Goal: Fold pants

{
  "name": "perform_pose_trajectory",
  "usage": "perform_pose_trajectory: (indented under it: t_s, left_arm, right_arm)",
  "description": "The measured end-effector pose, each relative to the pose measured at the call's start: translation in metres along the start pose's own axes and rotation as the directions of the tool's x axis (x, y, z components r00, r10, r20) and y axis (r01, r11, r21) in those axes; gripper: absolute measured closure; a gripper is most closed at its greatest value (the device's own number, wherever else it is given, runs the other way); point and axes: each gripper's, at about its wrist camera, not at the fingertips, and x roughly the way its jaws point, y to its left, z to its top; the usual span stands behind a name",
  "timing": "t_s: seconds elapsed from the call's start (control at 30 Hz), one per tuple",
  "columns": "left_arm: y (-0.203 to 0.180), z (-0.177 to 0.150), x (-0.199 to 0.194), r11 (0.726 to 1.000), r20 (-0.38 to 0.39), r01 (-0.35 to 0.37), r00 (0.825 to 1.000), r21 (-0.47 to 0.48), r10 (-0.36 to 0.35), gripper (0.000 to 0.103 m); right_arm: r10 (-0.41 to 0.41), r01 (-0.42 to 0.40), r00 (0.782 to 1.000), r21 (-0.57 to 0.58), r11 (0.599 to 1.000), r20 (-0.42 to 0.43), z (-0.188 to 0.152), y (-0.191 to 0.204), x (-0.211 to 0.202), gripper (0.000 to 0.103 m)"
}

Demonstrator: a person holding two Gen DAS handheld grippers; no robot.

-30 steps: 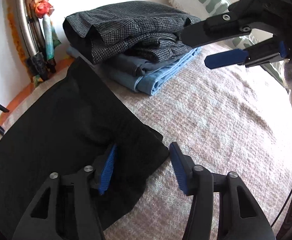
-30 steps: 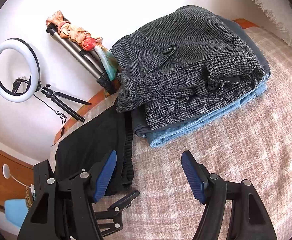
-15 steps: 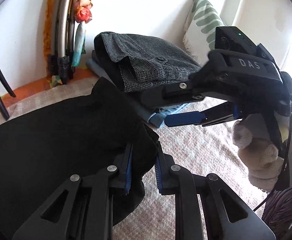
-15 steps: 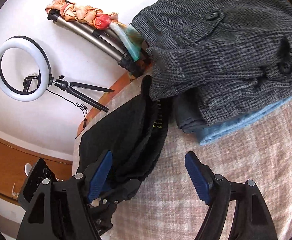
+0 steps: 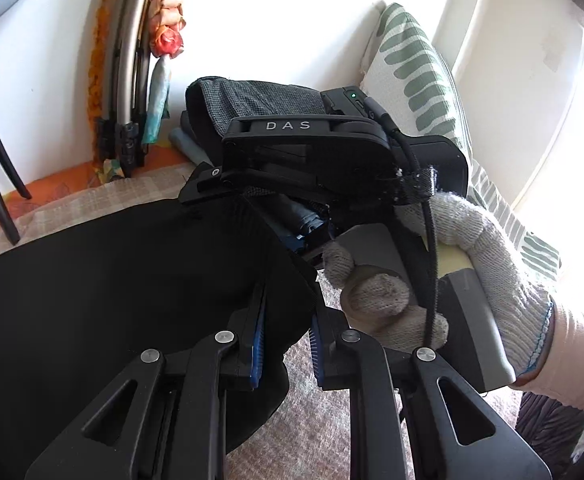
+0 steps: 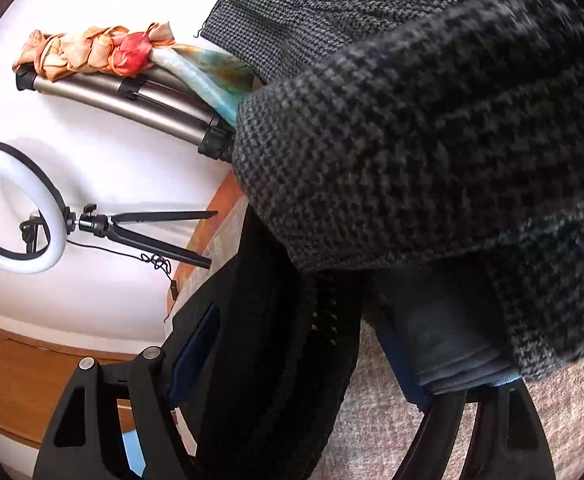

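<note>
Black pants [image 5: 112, 280] lie on the checked bed cover. My left gripper [image 5: 286, 340] is shut on their near corner, with cloth pinched between the blue pads. My right gripper [image 6: 292, 364] is open around the far edge of the black pants [image 6: 276, 360]; its left pad [image 6: 196, 352] shows and its right finger is hidden under the stack of folded pants. In the left wrist view the right gripper's body [image 5: 312, 152] and a gloved hand [image 5: 444, 264] sit just beyond my left fingers.
A stack of folded pants, grey houndstooth [image 6: 412, 140] over blue ones [image 6: 452, 352], stands against the wall [image 5: 252, 100]. A striped pillow [image 5: 420, 72], folded tripod with a scarf [image 6: 132, 80], ring light [image 6: 12, 216] and the bed cover [image 5: 332, 432] surround it.
My left gripper closed on the pants corner and lifted it. My right gripper moved in close to the pants' far edge beside the stack, still open.
</note>
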Motion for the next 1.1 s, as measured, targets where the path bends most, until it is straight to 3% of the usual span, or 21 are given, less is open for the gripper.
perform_pose_trajectory:
  t_s: [0.13, 0.27, 0.4, 0.47, 0.83, 1.1]
  left_arm:
    - [-0.001, -0.002, -0.006, 1.0, 0.005, 0.002, 1.0, 0.0, -0.002, 0.086]
    - [-0.001, -0.004, -0.006, 1.0, 0.001, 0.006, 1.0, -0.013, -0.006, 0.086]
    - [-0.004, -0.005, -0.009, 1.0, 0.004, 0.015, 1.0, -0.003, -0.015, 0.086]
    - [-0.006, -0.004, -0.013, 1.0, 0.008, 0.011, 1.0, 0.006, -0.011, 0.086]
    - [0.011, 0.002, -0.063, 1.0, 0.091, -0.015, 0.996, -0.022, 0.017, 0.087]
    - [0.053, -0.013, -0.121, 0.992, 0.149, -0.053, 0.986, -0.119, 0.07, 0.087]
  right_arm:
    - [-0.012, 0.011, 1.0, 0.019, 1.0, 0.024, -0.004, 0.006, 0.002, 0.027]
    - [-0.032, 0.029, 0.998, 0.051, 0.998, 0.045, -0.006, 0.002, 0.001, 0.051]
    - [0.037, -0.041, 0.998, 0.082, 0.996, 0.051, -0.01, -0.002, -0.004, 0.079]
    - [0.051, -0.054, 0.997, 0.049, 0.997, 0.059, -0.013, 0.009, -0.006, 0.084]
    - [0.041, -0.031, 0.997, -0.158, 0.987, 0.063, -0.017, 0.095, -0.005, 0.09]
    - [0.03, -0.021, 0.999, -0.27, 0.963, 0.029, -0.04, 0.169, 0.038, 0.091]
